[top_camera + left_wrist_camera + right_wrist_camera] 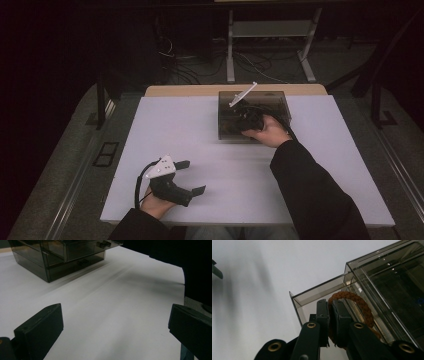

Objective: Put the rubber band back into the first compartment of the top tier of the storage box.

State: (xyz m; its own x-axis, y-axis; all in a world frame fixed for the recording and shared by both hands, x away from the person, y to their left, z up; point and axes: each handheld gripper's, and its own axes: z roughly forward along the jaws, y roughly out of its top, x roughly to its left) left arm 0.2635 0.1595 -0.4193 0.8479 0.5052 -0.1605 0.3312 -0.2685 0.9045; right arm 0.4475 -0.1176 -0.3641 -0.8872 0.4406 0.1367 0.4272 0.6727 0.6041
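A drawer box point(252, 116) is sitting at the table's point(210, 150) far edge, its drawer point(322, 293) standing pulled out, a braided cord point(359, 305) looping over it.

Bare table point(210, 165) before drawer box point(277, 102)

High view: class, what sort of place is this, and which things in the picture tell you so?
Probably a lab or workshop set up for recording, not a home. A plain white table stands on grey floor, loose cables trail behind it beside a metal stand, and the table bears little besides one smoky clear drawer box.
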